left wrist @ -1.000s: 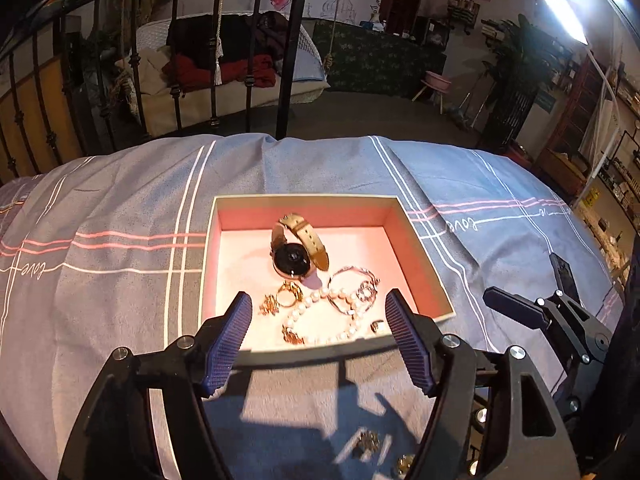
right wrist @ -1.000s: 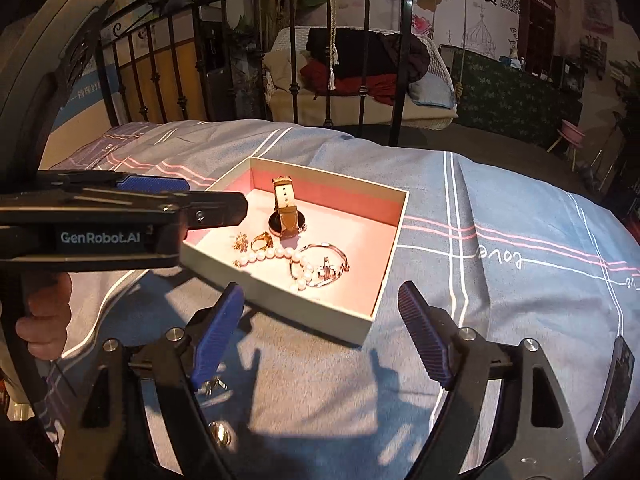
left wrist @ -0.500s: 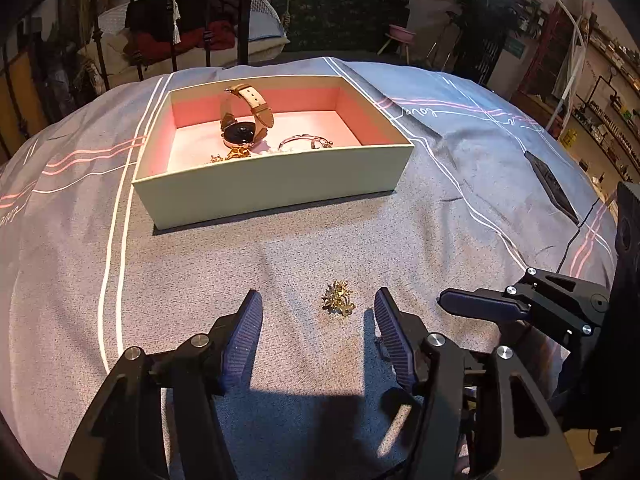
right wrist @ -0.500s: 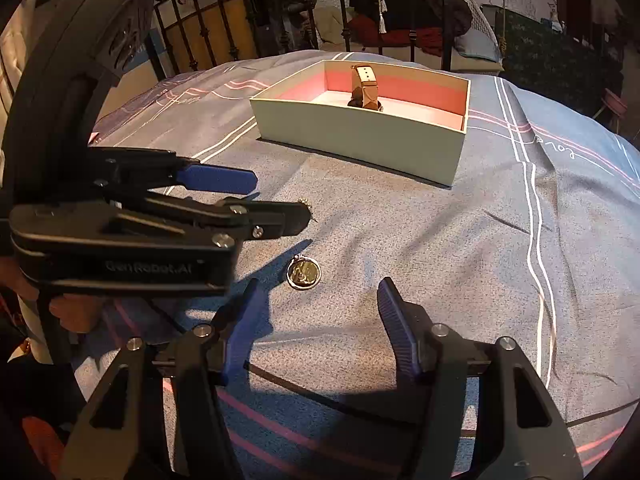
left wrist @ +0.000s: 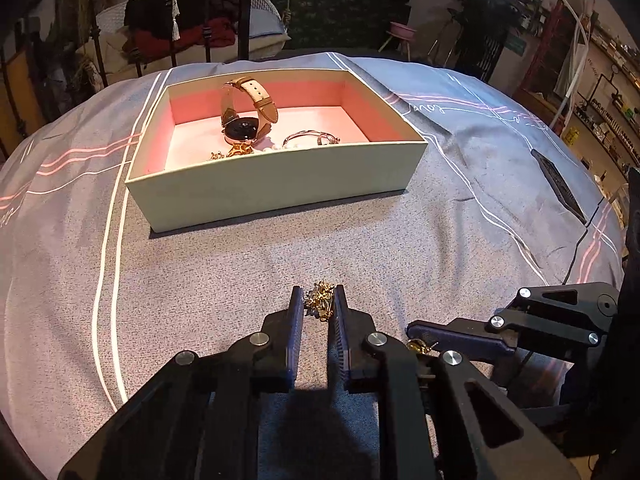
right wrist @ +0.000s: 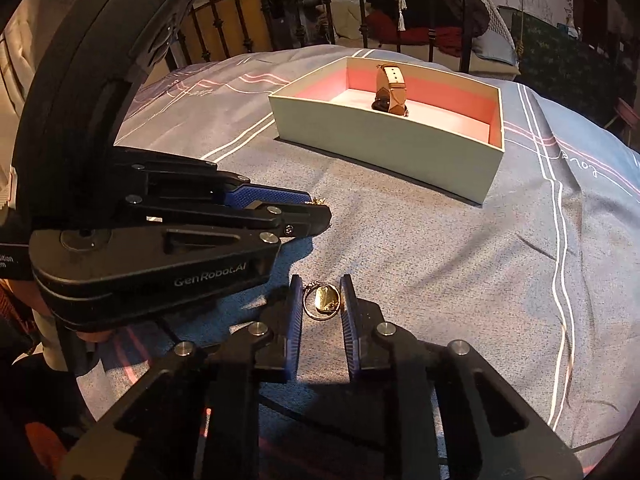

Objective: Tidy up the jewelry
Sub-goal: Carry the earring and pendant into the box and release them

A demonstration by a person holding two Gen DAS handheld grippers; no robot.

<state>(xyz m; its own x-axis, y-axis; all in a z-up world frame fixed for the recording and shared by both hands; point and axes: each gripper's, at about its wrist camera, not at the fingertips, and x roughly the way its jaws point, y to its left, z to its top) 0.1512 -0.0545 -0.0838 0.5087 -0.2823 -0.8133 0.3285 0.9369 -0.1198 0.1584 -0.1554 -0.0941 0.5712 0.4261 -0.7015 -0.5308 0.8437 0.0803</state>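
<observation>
Pretty far along with this one, I'd say. The box (left wrist: pixel 280 184) on the bed (left wrist: pixel 440 248) already holds the watch (left wrist: pixel 244 120) with its tan strap, a silver bangle (left wrist: pixel 310 138), some pearls and a couple of small gold bits near the front wall. What's left, as far as I can see, are the two pieces out on the bedspread in front of the box.

My left hand-held gripper (left wrist: pixel 318 308) has its pads closed in on a spiky little gold cluster (left wrist: pixel 319 303), a brooch or earring, can't tell which. It's pinched right at the tips, low against the fabric. My right hand-held gripper (right wrist: pixel 322 300) has narrowed around a round gold pendant (right wrist: pixel 323 300), a thin ring with a shiny oval inside; the pads look to be touching its rim on both sides. Both pieces are tiny and sit well short of the box, so each needs a lift and a carry over the near wall.
</observation>
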